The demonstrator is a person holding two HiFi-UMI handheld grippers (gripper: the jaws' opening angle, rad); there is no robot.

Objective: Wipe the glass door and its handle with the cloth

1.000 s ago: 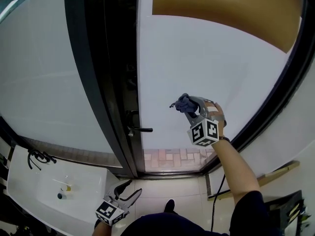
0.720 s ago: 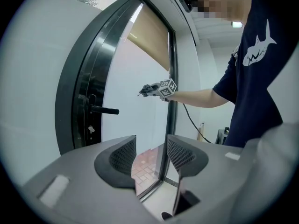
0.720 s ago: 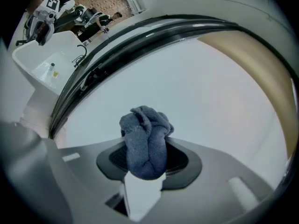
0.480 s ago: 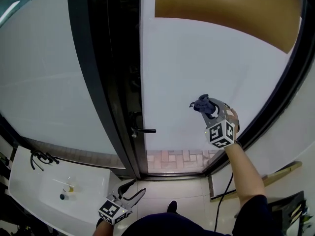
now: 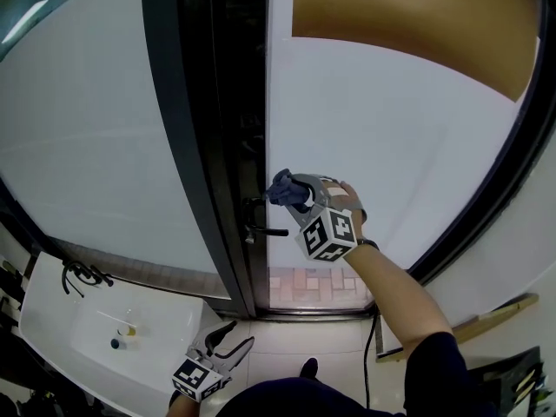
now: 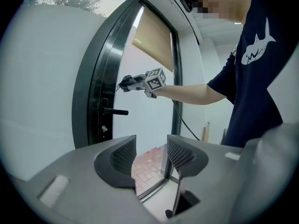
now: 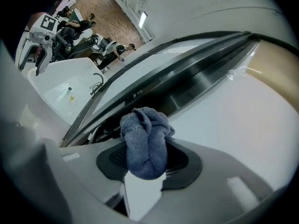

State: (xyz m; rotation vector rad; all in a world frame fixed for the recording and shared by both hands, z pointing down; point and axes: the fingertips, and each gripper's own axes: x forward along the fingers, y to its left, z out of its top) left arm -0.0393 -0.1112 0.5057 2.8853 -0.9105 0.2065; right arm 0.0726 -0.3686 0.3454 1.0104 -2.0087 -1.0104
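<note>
Jaws of the right gripper (image 7: 147, 161) are clamping a bunched blue-grey terry cloth (image 7: 145, 141), holding it at the edge of the frosted glass door (image 5: 391, 137), just above the black lever handle (image 5: 268, 230). The left gripper (image 6: 152, 155), jaws narrowly apart and empty, is hanging low near a white washbasin (image 5: 82, 337).

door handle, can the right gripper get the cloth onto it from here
Probably yes: the right gripper, shut on the cloth, is just above the handle, and nothing shows between them.
</note>
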